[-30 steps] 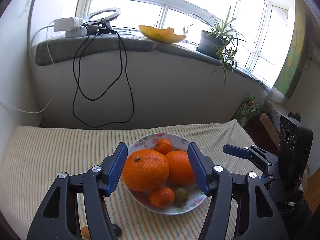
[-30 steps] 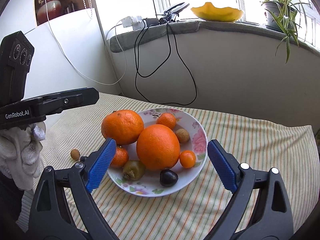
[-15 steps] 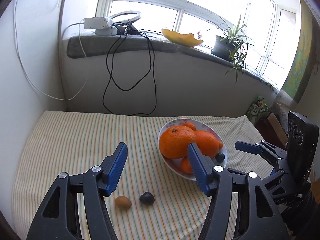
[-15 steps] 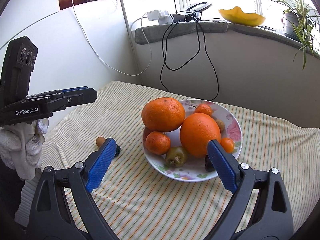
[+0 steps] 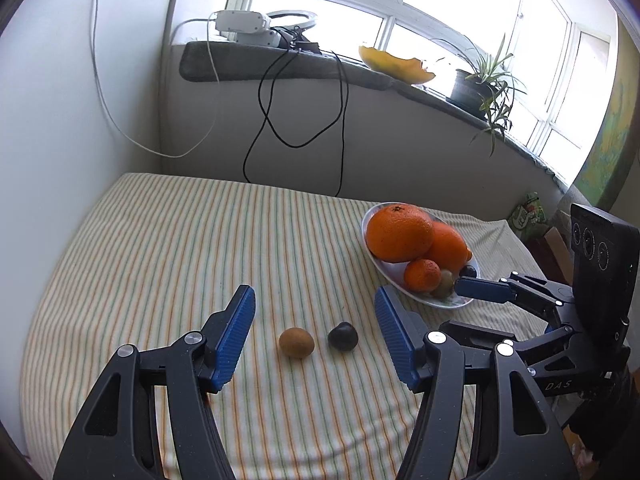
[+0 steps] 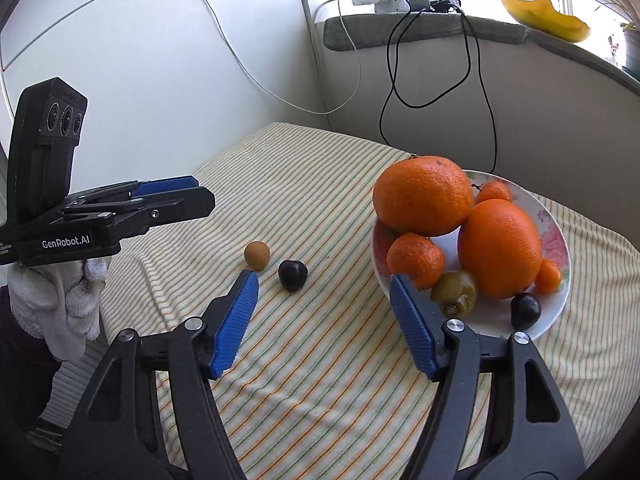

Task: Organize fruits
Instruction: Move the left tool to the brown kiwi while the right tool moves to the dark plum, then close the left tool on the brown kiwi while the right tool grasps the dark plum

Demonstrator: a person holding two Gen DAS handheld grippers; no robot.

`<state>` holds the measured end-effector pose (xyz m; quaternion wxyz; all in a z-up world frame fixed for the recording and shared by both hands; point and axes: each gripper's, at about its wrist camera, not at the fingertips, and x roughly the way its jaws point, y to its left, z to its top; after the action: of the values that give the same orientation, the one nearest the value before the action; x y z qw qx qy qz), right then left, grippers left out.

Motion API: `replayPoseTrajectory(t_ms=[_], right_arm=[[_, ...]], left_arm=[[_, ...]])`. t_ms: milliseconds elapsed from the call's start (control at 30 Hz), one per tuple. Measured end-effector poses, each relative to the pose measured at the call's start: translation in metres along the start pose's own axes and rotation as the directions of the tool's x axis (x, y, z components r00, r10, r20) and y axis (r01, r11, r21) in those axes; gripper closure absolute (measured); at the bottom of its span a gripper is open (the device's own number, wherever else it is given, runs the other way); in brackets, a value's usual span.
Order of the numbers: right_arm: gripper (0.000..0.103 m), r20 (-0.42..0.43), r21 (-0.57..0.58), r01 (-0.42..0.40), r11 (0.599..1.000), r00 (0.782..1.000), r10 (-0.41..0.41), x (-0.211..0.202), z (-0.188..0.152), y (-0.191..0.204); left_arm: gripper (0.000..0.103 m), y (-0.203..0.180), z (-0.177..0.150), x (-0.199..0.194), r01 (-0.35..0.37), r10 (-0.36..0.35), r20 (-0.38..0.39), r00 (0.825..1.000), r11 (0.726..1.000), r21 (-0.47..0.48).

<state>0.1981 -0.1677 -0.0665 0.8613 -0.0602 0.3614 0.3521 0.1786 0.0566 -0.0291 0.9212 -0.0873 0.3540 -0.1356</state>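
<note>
Striped tablecloth (image 5: 160, 248) inspected: plate (image 6: 554, 236) already heaped; brown fruit (image 5: 296, 342) and dark fruit (image 5: 342, 336) remain loose between my left gripper (image 5: 315, 338) blades. Both it and my right gripper (image 6: 324, 322) gape wide, empty.

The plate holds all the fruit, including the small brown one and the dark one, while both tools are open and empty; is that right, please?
Not quite: the brown fruit and dark fruit lie on the striped cloth beside the plate, as both wrist views show. The left tool and right tool are open and empty.
</note>
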Motion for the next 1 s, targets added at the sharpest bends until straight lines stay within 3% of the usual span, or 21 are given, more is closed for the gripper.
replayPoseTrajectory(t_ms=[467,1000], right_arm=[[0.062,-0.101,-0.024,-0.059,0.998,0.993,0.056,0.049,0.0,0.02],[0.072,-0.145,-0.047,-0.051,0.998,0.988,0.044,0.082,0.009,0.022]], left_arm=[[0.065,0.015,-0.03,0.025,0.052,-0.055,-0.08,0.995,0.998,-0.044],[0.067,0.021,-0.036,0.045,0.055,-0.059,-0.13,0.99,0.998,-0.033]])
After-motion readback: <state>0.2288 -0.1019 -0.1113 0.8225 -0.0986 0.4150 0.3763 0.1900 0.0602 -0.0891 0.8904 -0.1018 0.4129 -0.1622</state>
